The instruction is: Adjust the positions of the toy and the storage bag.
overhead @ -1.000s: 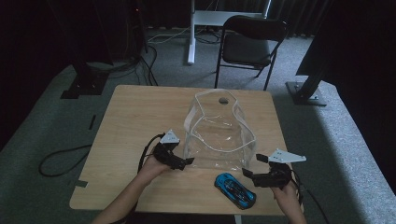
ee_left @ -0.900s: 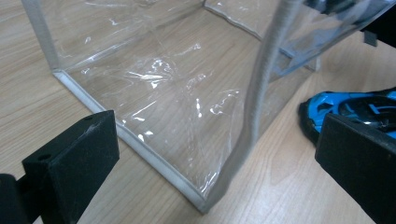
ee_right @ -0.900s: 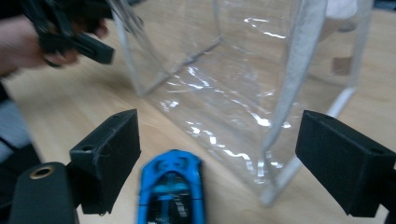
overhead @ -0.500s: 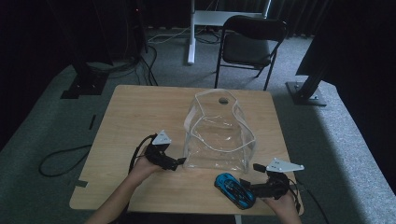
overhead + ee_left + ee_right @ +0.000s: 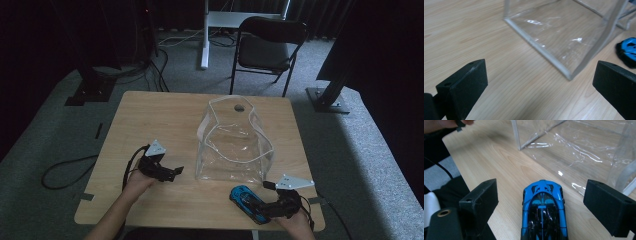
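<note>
Right gripper (image 5: 541, 212), jaws released wide, straddles a blue toy car (image 5: 543, 212) at the frame's bottom centre. Left gripper (image 5: 541, 82), also released, faces a clear bag (image 5: 564, 32) at upper right.

The high view is dim and grainy: the room around the worktop (image 5: 165, 120) sinks into near-black, and only the wood and the grey carpet catch soft light from above. Shadows there are faint and diffuse. Both gripper views are brighter and warmer. White glare streaks run across the clear plastic bag (image 5: 584, 150), and the blue toy car (image 5: 543, 212) shows small highlights. The black jaws up close look soft and slightly out of focus.
</note>
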`<action>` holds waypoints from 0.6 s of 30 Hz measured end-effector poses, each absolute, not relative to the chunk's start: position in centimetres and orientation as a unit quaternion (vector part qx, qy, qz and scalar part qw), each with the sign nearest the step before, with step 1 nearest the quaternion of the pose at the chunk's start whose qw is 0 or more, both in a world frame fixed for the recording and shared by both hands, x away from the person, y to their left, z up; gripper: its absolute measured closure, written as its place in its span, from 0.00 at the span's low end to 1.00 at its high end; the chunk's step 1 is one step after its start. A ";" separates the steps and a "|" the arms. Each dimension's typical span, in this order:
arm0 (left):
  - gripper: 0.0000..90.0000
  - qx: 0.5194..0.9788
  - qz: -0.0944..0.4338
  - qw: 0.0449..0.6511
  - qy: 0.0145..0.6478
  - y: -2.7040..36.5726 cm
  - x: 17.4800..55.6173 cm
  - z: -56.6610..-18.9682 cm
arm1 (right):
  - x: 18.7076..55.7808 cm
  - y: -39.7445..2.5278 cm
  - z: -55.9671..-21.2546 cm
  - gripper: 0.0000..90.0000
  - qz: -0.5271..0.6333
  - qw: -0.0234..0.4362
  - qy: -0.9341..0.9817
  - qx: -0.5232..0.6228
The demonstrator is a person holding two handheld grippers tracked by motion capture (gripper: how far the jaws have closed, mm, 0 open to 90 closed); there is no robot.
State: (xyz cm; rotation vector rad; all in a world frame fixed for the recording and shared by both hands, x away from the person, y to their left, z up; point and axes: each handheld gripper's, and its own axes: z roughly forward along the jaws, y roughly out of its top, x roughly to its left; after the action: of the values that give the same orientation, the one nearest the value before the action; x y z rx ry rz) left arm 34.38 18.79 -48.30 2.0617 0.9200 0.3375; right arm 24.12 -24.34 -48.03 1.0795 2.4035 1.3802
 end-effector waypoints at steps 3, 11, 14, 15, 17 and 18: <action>0.00 0.819 0.143 0.408 0.378 20.0 34.2 -48.5 | 24.2 -24.1 -48.3 0.13 0.456 0.083 0.809 0.362; 0.00 0.800 0.159 0.389 0.428 24.7 32.9 -50.1 | 24.2 -24.1 -48.5 0.13 0.452 0.083 0.810 0.365; 0.00 0.795 0.160 0.388 0.438 25.5 32.6 -50.4 | 24.2 -24.1 -48.6 0.13 0.449 0.082 0.812 0.364; 0.00 0.790 0.164 0.386 0.447 26.2 32.4 -50.7 | 24.2 -24.0 -48.6 0.13 0.448 0.083 0.812 0.365; 0.00 0.785 0.167 0.384 0.457 27.1 32.1 -51.1 | 24.3 -24.0 -48.7 0.13 0.445 0.081 0.814 0.365; 0.00 0.781 0.167 0.383 0.465 27.5 31.9 -51.2 | 24.3 -24.0 -48.8 0.13 0.444 0.081 0.814 0.365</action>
State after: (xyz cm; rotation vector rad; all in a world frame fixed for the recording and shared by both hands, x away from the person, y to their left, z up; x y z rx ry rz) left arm 31.93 27.52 -51.25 1.9918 1.1847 0.4253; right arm 24.29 -24.01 -48.77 1.0912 2.4347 1.3266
